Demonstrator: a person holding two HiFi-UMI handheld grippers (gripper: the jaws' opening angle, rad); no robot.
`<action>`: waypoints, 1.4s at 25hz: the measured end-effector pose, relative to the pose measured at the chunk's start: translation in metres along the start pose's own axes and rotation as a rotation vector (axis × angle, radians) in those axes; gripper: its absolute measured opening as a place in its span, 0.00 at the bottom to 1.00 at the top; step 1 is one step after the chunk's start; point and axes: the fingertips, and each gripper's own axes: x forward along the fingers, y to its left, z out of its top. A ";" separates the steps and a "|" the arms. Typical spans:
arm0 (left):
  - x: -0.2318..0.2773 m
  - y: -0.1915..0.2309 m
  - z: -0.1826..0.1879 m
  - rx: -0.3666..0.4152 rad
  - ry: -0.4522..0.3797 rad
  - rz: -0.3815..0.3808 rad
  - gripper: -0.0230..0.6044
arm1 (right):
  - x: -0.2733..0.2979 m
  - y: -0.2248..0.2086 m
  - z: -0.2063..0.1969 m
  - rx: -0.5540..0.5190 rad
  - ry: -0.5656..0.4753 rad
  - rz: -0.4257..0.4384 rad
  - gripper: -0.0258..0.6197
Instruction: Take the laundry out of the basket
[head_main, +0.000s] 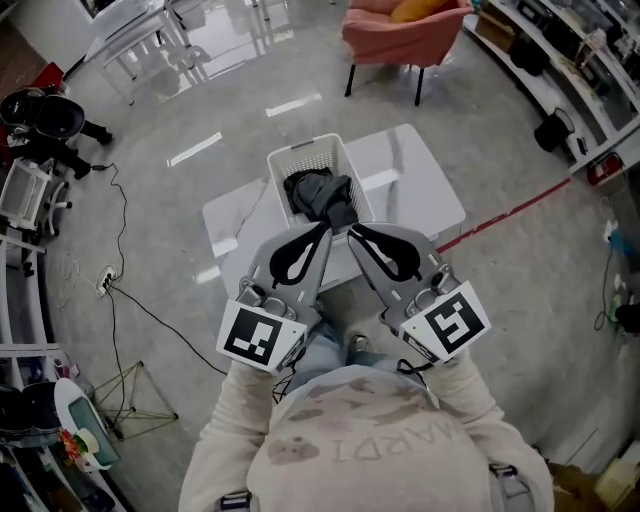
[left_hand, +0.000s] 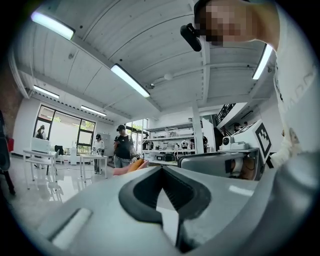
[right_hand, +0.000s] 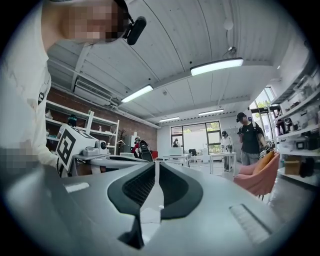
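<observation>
1. The dark laundry (head_main: 318, 193) lies inside the white basket (head_main: 276, 178) on the table (head_main: 425, 190), with bare tabletop to the right.
2. The left gripper (head_main: 326, 228) and right gripper (head_main: 352, 230) are both clenched empty, their tips over the basket's near edge.

The basket (head_main: 300, 152) is slotted plastic, the laundry (head_main: 325, 197) matt cloth.

laundry (head_main: 325, 196) in basket (head_main: 305, 158), basket on table (head_main: 420, 185), chair (head_main: 400, 40) behind

Glossy grey floor (head_main: 200, 260), pink armchair (head_main: 400, 40), white desks (head_main: 130, 35), tall windows (right_hand: 192, 136), ceiling strip lights (right_hand: 216, 66).
</observation>
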 end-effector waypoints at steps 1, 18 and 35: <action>0.003 0.013 0.000 -0.001 0.001 -0.006 0.05 | 0.013 -0.004 0.001 0.001 0.003 -0.003 0.12; 0.064 0.158 -0.030 0.014 0.016 -0.129 0.06 | 0.164 -0.070 -0.048 -0.043 0.183 -0.008 0.15; 0.134 0.227 -0.132 -0.061 0.040 -0.097 0.06 | 0.239 -0.130 -0.233 -0.072 0.515 0.133 0.24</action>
